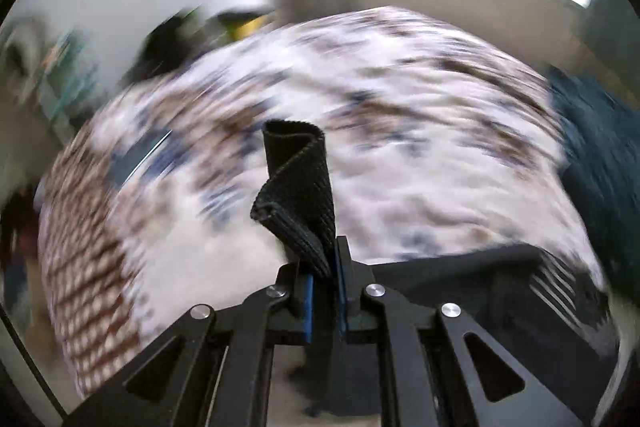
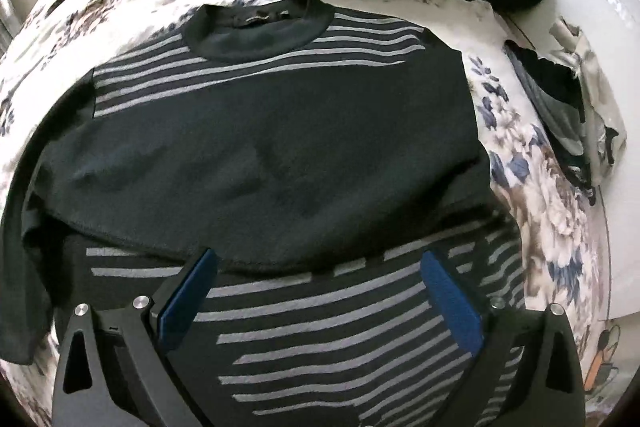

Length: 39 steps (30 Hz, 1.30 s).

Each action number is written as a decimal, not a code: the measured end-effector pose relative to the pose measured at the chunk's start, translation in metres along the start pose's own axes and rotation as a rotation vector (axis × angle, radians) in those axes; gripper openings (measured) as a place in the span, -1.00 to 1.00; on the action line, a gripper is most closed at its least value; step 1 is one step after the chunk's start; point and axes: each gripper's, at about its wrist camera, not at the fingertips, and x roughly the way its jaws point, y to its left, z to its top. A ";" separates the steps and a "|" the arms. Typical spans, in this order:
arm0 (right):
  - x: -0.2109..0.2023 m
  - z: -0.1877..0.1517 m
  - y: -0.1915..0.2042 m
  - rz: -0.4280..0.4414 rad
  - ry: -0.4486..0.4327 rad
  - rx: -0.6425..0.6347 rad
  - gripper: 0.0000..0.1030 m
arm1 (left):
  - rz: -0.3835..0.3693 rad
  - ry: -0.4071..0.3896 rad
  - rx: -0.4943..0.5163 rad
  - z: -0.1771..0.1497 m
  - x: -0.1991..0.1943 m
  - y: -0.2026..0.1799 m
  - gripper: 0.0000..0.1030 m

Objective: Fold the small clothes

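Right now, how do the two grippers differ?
The left gripper is shut on a ribbed black strip of cloth; the right gripper is open and holds nothing. The left view is blurred; the right looks steadily down on a striped shirt. Both have blue pads.

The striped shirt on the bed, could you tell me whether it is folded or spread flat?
Partly folded: the shirt has a plain dark panel lying across its stripes, its hem crossing the middle.
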 end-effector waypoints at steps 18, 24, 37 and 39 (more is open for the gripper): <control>0.046 -0.014 -0.267 -0.065 0.139 0.358 0.99 | -0.544 0.203 0.745 -0.190 -0.079 -0.458 -0.82; 0.042 -0.003 -0.317 0.153 0.146 0.441 0.99 | -0.607 0.397 0.737 -0.213 -0.064 -0.462 -0.36; 0.063 0.099 -0.241 0.503 0.142 0.372 0.75 | -0.091 0.285 0.546 -0.092 0.061 -0.279 0.77; 0.077 0.114 -0.223 0.493 0.160 0.355 0.68 | -0.034 0.292 0.552 -0.092 0.084 -0.266 0.77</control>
